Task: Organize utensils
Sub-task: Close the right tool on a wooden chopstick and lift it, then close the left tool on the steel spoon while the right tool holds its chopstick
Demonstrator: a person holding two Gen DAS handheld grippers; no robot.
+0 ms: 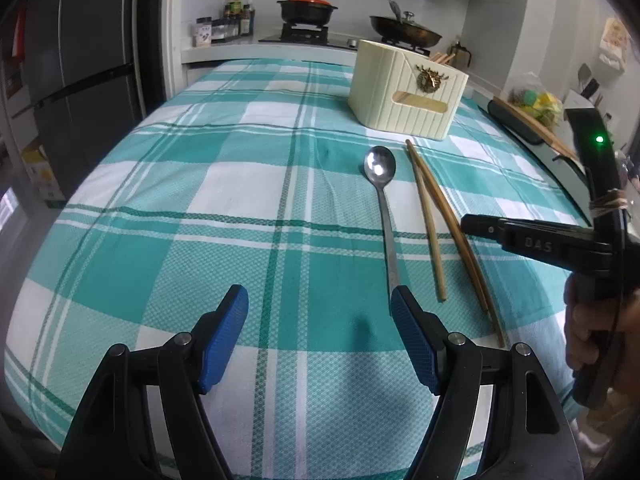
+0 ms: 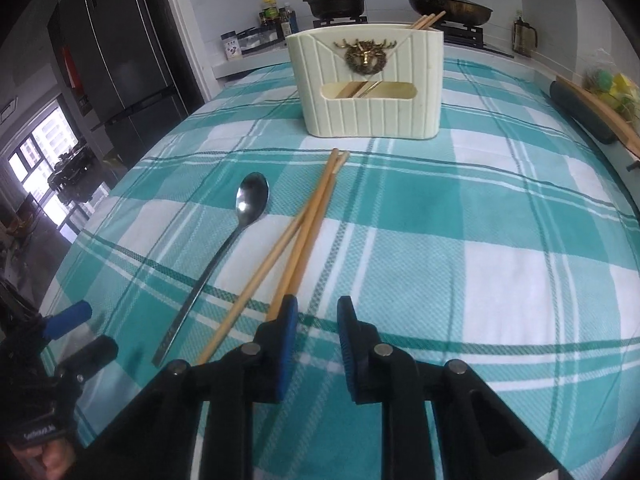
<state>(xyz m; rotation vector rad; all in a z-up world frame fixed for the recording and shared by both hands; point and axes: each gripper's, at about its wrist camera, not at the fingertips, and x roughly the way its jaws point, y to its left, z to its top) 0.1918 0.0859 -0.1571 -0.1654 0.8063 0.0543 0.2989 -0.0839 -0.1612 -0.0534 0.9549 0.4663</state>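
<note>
Desk: desk under a teal-and-white plaid cloth (image 2: 460, 240), carrying everything below.
Holder: cream ribbed plastic utensil holder (image 2: 370, 88) with a brass stag emblem and a front slot, upright at the far side; wooden chopstick ends stick out of its top.
Chopsticks: three long light-wood chopsticks (image 2: 308, 224) lying loose just right of the spoon, far tips bunched near the holder.
Spoon: long-handled shiny steel spoon (image 1: 382, 200), flat, bowl up, toward the holder.
Left hand-held gripper (image 1: 320, 320): released, blue pads wide apart, nothing between; the spoon's handle end lies by its right pad.
Right hand-held gripper (image 2: 318, 316): narrow gap, nothing grasped, chopstick ends beside its left pad.
</note>
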